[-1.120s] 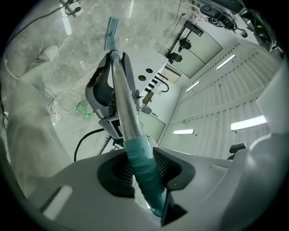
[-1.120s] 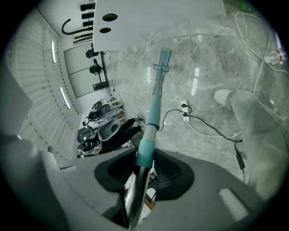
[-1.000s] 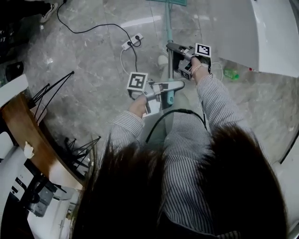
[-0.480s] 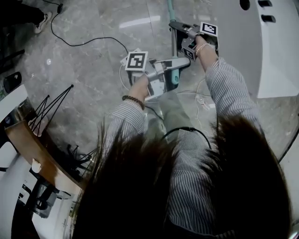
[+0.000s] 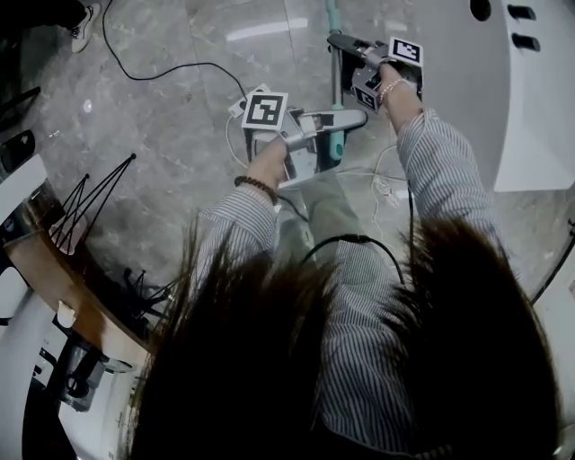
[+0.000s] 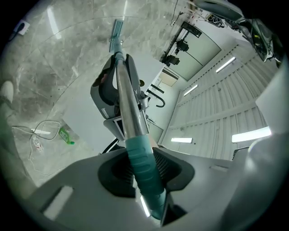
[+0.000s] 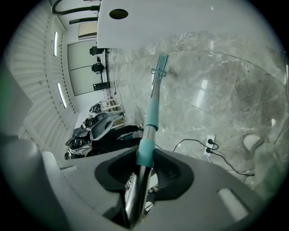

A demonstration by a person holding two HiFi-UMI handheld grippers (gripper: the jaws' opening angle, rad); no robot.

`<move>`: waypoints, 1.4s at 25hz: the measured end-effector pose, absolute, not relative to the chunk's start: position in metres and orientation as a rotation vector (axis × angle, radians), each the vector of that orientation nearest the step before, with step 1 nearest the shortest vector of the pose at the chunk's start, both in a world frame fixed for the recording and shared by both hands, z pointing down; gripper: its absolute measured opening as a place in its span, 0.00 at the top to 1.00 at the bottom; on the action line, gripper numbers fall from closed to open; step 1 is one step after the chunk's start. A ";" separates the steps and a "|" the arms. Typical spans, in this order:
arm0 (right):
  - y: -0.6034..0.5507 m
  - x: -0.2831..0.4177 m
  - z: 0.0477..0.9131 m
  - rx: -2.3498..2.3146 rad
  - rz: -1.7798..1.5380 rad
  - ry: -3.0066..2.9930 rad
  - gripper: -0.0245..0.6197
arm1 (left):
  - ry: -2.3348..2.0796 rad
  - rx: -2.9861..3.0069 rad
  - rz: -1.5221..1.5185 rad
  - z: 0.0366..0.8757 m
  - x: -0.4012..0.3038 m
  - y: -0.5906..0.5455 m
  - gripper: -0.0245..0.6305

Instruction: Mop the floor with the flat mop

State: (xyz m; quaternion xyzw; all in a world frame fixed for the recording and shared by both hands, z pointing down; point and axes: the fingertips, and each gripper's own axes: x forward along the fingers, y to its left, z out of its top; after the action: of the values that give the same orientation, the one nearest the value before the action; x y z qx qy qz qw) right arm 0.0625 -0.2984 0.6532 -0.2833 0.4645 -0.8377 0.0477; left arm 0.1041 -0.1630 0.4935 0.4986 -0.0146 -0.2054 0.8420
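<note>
The flat mop (image 5: 333, 16) is held by its handle in both grippers, in front of the person. The left gripper (image 5: 345, 119) is recorded at the teal grip (image 6: 145, 173) on the handle's near end. Its jaws are closing, with the grip between the two dark pads. The pads appear to bear on the grip from both sides, though the contact line is in shadow. The right gripper (image 5: 340, 42) is set further along the handle, its jaws clamped on a short teal sleeve (image 7: 146, 151) and the bare metal tube beside it. From there the handle is seen to run out to the mop head (image 7: 161, 63), which lies on the grey marble floor (image 5: 162, 135), well apart from both grippers. A white power strip (image 7: 210, 144) with a black cable is noted on the floor to one side of the handle. A small green object (image 6: 66, 135) is noted on the floor near a loop of white cable.
</note>
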 end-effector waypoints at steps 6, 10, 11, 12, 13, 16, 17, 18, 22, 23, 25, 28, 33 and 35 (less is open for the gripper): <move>-0.329 0.060 0.660 -0.864 -2.571 1.377 0.78 | 0.006 1.058 -0.358 0.494 0.106 -0.194 0.80; -0.298 0.062 0.653 -0.865 -2.586 1.395 0.78 | 0.040 1.057 -0.347 0.486 0.112 -0.162 0.80; -0.289 0.063 0.651 -0.863 -2.593 1.399 0.78 | 0.053 1.056 -0.343 0.484 0.114 -0.153 0.81; -0.278 0.065 0.650 -0.858 -2.603 1.402 0.78 | 0.066 1.055 -0.339 0.481 0.117 -0.142 0.81; -0.266 0.066 0.649 -0.849 -2.611 1.403 0.78 | 0.075 1.054 -0.334 0.479 0.119 -0.130 0.81; -0.225 0.067 0.649 -0.839 -2.621 1.391 0.78 | 0.085 1.048 -0.325 0.478 0.122 -0.090 0.81; -0.210 0.068 0.649 -0.840 -2.621 1.389 0.78 | 0.086 1.045 -0.329 0.478 0.122 -0.075 0.81; -0.194 0.068 0.650 -0.842 -2.620 1.390 0.78 | 0.087 1.042 -0.338 0.477 0.122 -0.060 0.81; -0.120 0.063 0.649 -0.841 -2.621 1.380 0.78 | 0.080 1.033 -0.365 0.477 0.115 0.013 0.82; -0.101 0.062 0.649 -0.840 -2.620 1.374 0.78 | 0.077 1.029 -0.367 0.477 0.114 0.032 0.82; -0.064 0.060 0.647 -0.838 -2.606 1.362 0.78 | 0.080 1.019 -0.377 0.475 0.111 0.068 0.82; -0.005 0.054 0.642 -0.845 -2.579 1.328 0.78 | 0.094 1.006 -0.375 0.470 0.104 0.128 0.82; 0.067 0.047 0.635 -0.859 -2.596 1.280 0.78 | 0.125 0.980 -0.358 0.460 0.101 0.197 0.83; 0.092 0.048 0.628 -0.863 -2.591 1.247 0.78 | 0.143 0.970 -0.362 0.449 0.103 0.219 0.84</move>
State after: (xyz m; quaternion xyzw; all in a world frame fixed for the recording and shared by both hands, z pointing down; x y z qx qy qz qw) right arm 0.0482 0.0922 0.6280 -0.2868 0.4142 -0.8610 0.0697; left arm 0.1032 0.2186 0.4494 0.4632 0.0685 -0.1730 0.8665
